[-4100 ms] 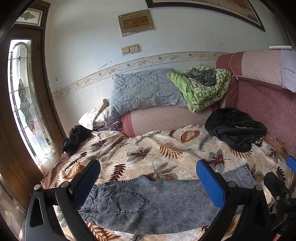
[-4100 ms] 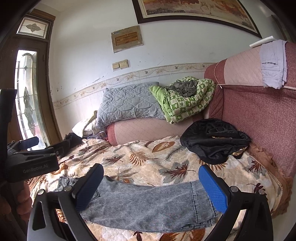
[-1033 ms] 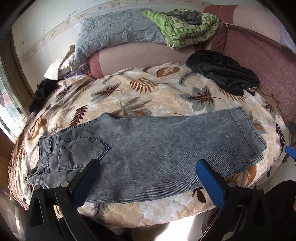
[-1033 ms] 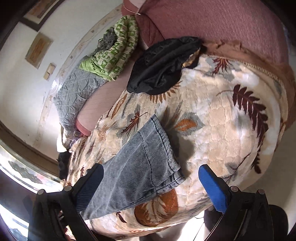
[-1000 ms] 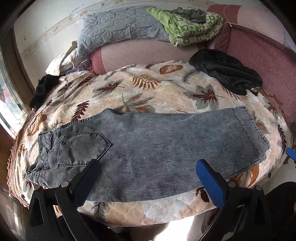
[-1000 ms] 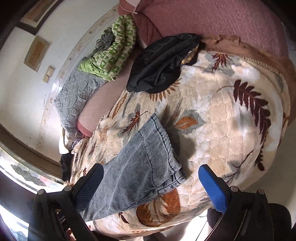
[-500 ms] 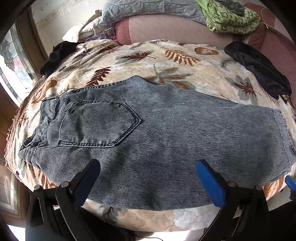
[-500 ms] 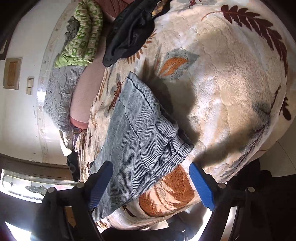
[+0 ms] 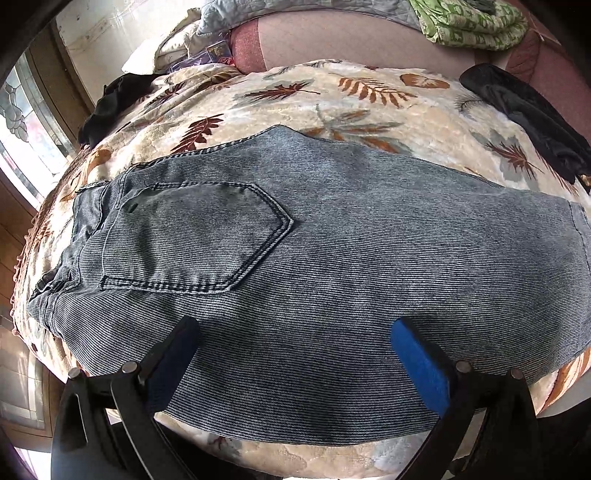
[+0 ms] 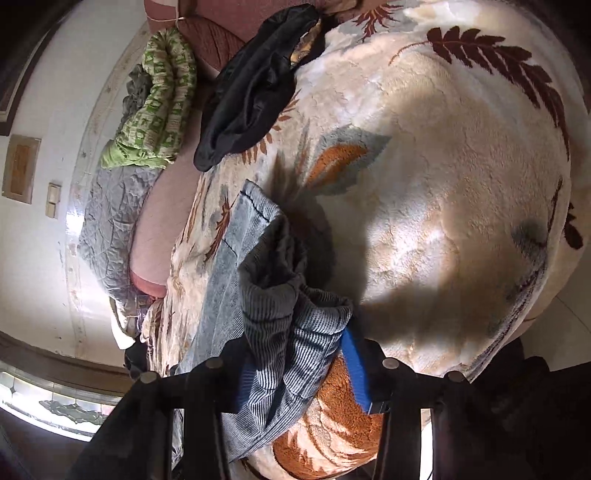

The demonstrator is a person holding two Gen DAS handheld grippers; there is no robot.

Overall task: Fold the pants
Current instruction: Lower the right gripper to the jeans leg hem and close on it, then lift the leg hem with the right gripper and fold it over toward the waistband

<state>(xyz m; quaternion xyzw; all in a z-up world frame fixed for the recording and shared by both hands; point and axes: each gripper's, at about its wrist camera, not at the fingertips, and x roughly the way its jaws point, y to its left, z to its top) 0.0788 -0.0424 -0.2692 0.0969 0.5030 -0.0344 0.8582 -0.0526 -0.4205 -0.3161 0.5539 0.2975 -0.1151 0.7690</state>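
Two grippers over the jeans (image 9: 332, 236) on the bed's near edge: left gripper (image 9: 295, 354) spread above the seat; right gripper (image 10: 299, 369), just closing, pinches the bunched hem. Thick bunch may slip when lifted.

Lived-in room of a home, a bedroom or sitting room. A cream plush blanket with brown and grey leaf print (image 9: 369, 110) covers a bed or couch across mid frame. Pink quilted upholstered backrest (image 9: 332, 40) along the top edge. Folded green-and-white patterned quilt (image 9: 469, 22) upper right, grey quilted pillow (image 10: 110, 221) beside it. Crumpled black garment (image 10: 251, 92) lying loose. Leaded patterned-glass window in a dark wood frame (image 9: 22, 122) at left. Beige wall switch plate (image 10: 53, 199) on a scuffed white wall.
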